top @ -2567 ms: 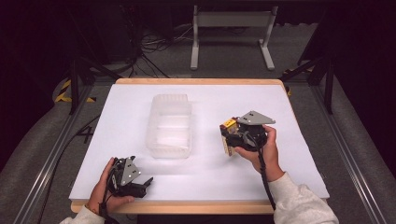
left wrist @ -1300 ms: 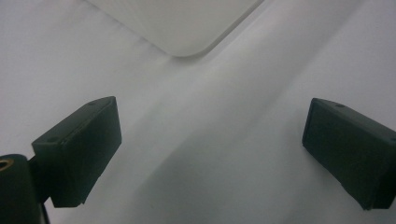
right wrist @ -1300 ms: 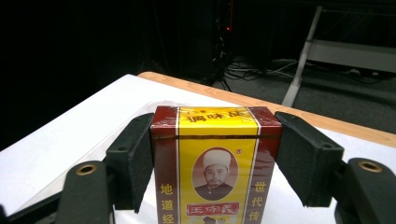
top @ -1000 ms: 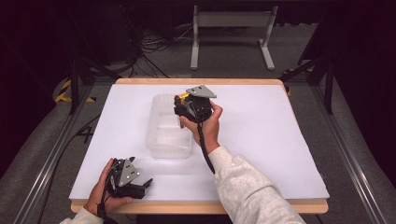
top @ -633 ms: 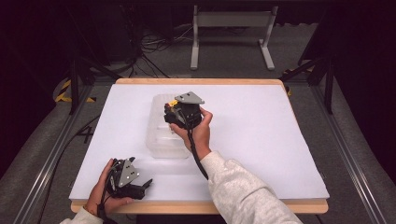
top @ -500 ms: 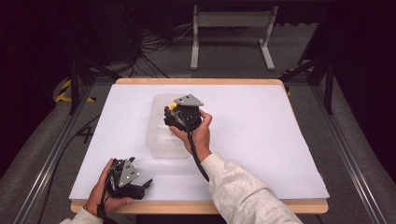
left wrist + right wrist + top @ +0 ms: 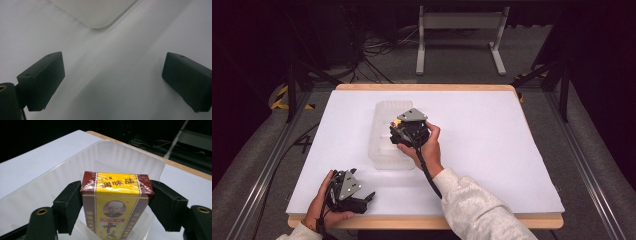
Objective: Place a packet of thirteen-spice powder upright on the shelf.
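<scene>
My right gripper is shut on a yellow and dark red box with printed characters, one jaw on each side. It holds the box over the clear plastic bin in the middle of the white table; the bin's frosted walls rise behind the box. A corner of the yellow box peeks out beside the gripper's grey plate. My left gripper rests low at the table's front left, open, with nothing between its black pads. A rounded corner of the bin lies ahead of it.
The white table top has a wooden edge along the back and front. Beyond it stand a metal frame, cables on the floor and dark rails on both sides.
My right gripper carried the box from the table's right side leftwards to above the bin, then sank a little towards it. The left gripper stayed put.
</scene>
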